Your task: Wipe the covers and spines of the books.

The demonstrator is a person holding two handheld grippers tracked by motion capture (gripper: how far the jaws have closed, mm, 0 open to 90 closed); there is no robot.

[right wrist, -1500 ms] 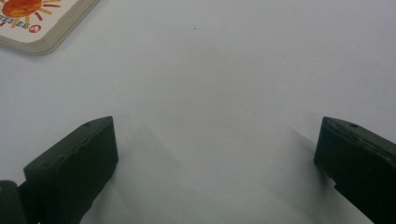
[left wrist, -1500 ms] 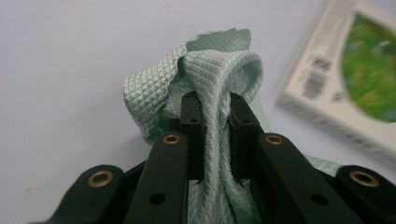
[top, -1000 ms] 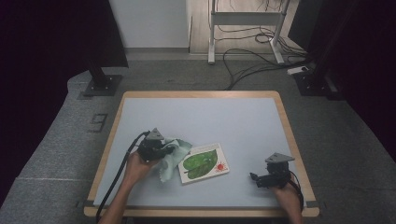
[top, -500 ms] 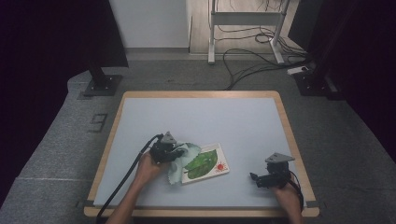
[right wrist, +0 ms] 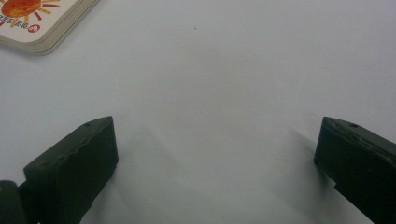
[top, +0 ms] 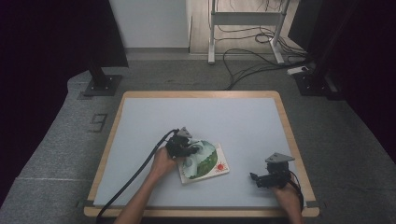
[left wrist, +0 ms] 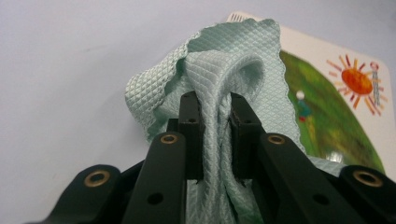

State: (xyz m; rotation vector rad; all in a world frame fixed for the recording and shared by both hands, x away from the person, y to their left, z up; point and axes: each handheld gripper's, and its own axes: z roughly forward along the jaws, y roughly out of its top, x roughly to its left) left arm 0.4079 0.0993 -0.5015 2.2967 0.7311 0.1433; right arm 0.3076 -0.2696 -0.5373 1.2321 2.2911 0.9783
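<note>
A pale green textured cloth is bunched between the jaws of my left gripper, which is shut on it. The cloth lies over the left part of a picture book with a green cover and a red sun. In the high view my left gripper sits at the book's left edge. My right gripper rests near the table's front right, its jaws wide open with nothing between them. A corner of the book lies ahead of it to the left.
The light blue table top has a wooden rim. A black cable trails from my left gripper toward the front edge. Stands and cables lie on the grey floor beyond the table.
My left gripper has slid to the right with the cloth, dragging it from beside the book onto the book's cover. The right gripper has stayed still.
</note>
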